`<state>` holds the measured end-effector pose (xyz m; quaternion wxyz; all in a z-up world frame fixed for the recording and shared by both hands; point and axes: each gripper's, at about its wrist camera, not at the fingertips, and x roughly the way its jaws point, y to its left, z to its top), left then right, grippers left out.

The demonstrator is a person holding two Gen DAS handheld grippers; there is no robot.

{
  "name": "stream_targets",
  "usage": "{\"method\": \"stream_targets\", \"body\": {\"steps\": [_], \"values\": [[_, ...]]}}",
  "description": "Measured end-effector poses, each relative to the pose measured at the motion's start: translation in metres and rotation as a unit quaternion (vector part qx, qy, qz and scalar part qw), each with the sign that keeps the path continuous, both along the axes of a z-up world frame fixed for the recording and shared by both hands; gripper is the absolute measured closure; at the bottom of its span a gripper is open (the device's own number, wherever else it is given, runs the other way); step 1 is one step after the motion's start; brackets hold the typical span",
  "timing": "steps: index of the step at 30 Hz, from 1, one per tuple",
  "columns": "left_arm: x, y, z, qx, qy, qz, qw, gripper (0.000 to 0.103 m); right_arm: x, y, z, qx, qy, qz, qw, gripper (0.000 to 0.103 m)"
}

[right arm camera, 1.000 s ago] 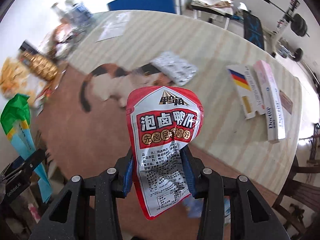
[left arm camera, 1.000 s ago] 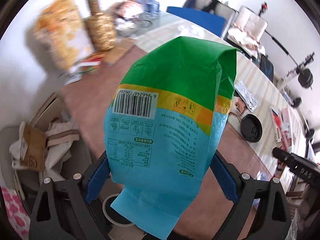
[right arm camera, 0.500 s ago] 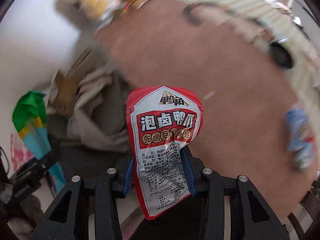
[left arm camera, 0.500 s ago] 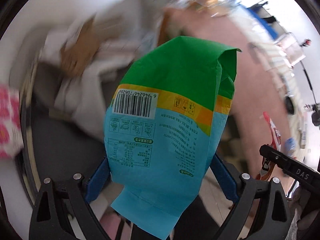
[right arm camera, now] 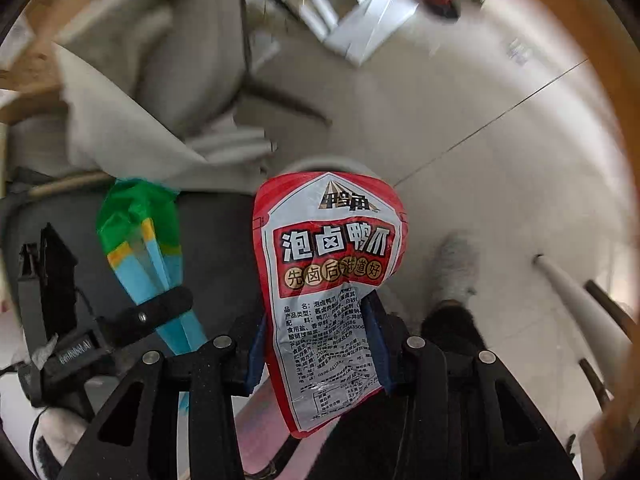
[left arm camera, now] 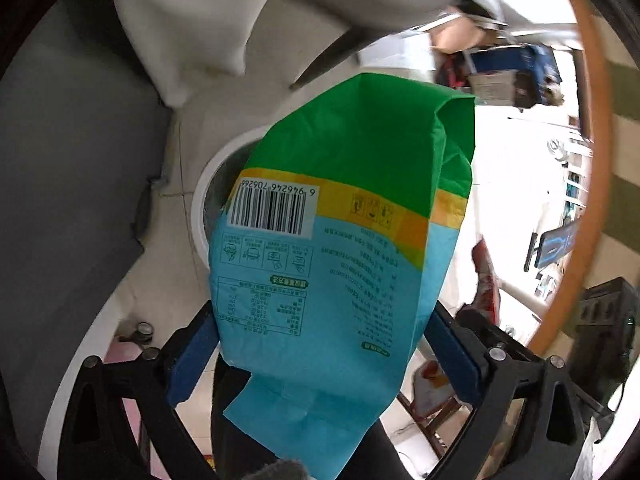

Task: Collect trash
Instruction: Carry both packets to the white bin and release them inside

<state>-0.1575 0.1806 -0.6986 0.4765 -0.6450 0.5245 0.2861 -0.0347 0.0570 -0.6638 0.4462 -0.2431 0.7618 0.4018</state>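
The left gripper [left arm camera: 320,356] is clamped on a green, yellow and blue snack bag [left arm camera: 344,232]: its blue finger pads [left arm camera: 192,364] press the bag's lower blue part from both sides, and the bag stands up out of the jaws with the barcode side toward the camera (print upside down) and its folded tail hanging below the pads. Behind the bag, partly hidden by it, is the white rim of a round bin [left arm camera: 200,200] on the pale tiled floor [left arm camera: 248,56].

The right gripper [right arm camera: 316,344] is closed on a red and white duck-feet snack packet [right arm camera: 328,280], gripped at its lower half, with the red label rising above the fingers. The bin's rim [right arm camera: 316,165] shows just above the packet's top edge. In the right wrist view the snack bag [right arm camera: 140,236] is held to the left, well apart from the packet.
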Motion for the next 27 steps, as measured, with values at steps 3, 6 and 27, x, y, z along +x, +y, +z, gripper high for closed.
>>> {"method": "stream_targets", "body": {"steps": [3,6,27], "values": [[-0.009,0.000,-0.043,-0.012,0.009,0.015,0.9998,0.002,-0.015,0.007,-0.061,-0.015,0.038,0.007,0.999,0.051],[-0.022,-0.007,-0.069,-0.027,0.008,0.035,0.9990,0.002,-0.026,0.009,-0.108,-0.029,0.061,0.011,0.998,0.027],[0.003,-0.028,-0.103,-0.033,0.020,-0.016,0.9991,0.001,0.009,-0.004,-0.133,-0.055,-0.092,0.051,0.993,0.011]]}}
